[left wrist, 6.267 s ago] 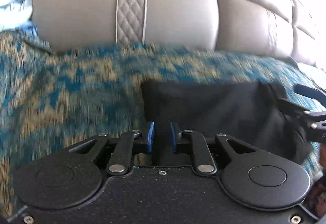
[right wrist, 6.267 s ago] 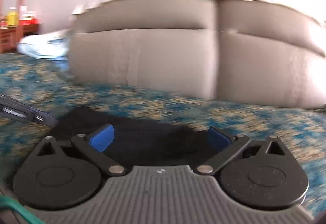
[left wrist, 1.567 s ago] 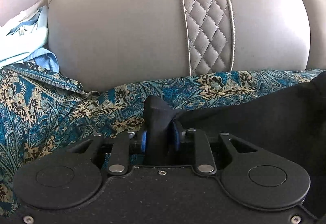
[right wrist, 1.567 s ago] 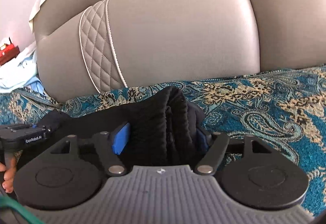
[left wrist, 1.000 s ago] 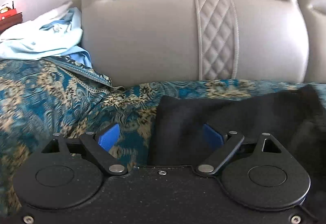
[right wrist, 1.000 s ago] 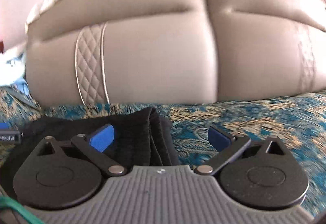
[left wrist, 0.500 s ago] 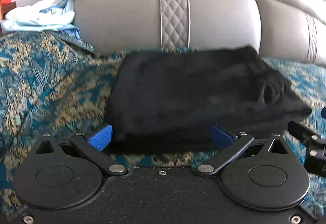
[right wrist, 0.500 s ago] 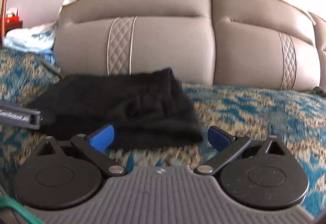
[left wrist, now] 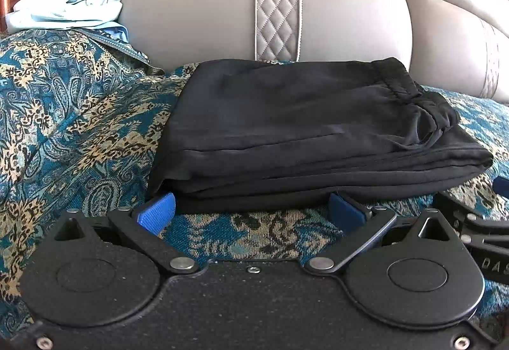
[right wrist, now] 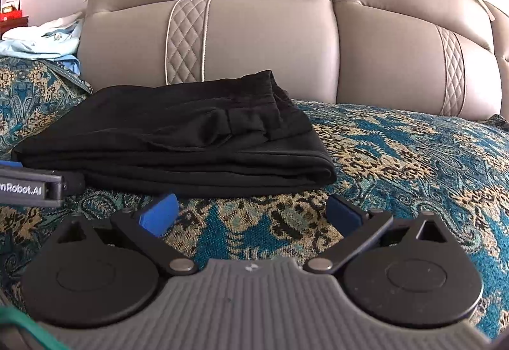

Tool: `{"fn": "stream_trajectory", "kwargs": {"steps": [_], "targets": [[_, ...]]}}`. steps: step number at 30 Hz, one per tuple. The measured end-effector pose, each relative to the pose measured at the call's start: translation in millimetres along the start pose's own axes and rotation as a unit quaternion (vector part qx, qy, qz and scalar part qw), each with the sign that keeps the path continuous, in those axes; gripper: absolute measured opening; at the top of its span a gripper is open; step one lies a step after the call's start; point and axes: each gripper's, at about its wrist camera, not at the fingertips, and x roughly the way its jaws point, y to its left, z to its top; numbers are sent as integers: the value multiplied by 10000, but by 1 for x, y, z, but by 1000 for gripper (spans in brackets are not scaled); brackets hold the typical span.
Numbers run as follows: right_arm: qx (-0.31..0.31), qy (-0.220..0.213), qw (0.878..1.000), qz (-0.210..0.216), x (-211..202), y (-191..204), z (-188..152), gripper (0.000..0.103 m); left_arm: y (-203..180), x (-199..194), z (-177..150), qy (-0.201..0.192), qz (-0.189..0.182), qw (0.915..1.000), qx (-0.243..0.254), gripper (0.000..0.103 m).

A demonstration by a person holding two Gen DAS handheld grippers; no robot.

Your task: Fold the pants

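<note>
The black pants (left wrist: 302,130) lie folded in a thick stack on the patterned bed cover, close to the headboard, with the elastic waistband bunched on top at the right. My left gripper (left wrist: 251,213) is open just in front of the stack's near edge, blue pads wide apart with only bed cover between them. In the right wrist view the same pants (right wrist: 178,140) lie ahead and to the left, and my right gripper (right wrist: 253,213) is open, a little back from the stack. Each gripper shows at the edge of the other's view.
A padded beige headboard (right wrist: 270,41) rises right behind the pants. Crumpled pale blue cloth (left wrist: 70,9) lies at the far left by the headboard. The teal and gold bed cover (right wrist: 413,159) stretches to the right.
Both grippers let go of the pants and drew back from the headboard, so the whole folded stack now lies in view. In the last half second little has moved.
</note>
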Motion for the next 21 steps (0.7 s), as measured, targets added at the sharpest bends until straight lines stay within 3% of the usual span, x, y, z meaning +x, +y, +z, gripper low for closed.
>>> {"fn": "stream_trajectory", "kwargs": {"steps": [21], "targets": [[-274,120,9990,341,10,8,6,103,1,-4,-4,-46,94,9999,-129,103]]}}
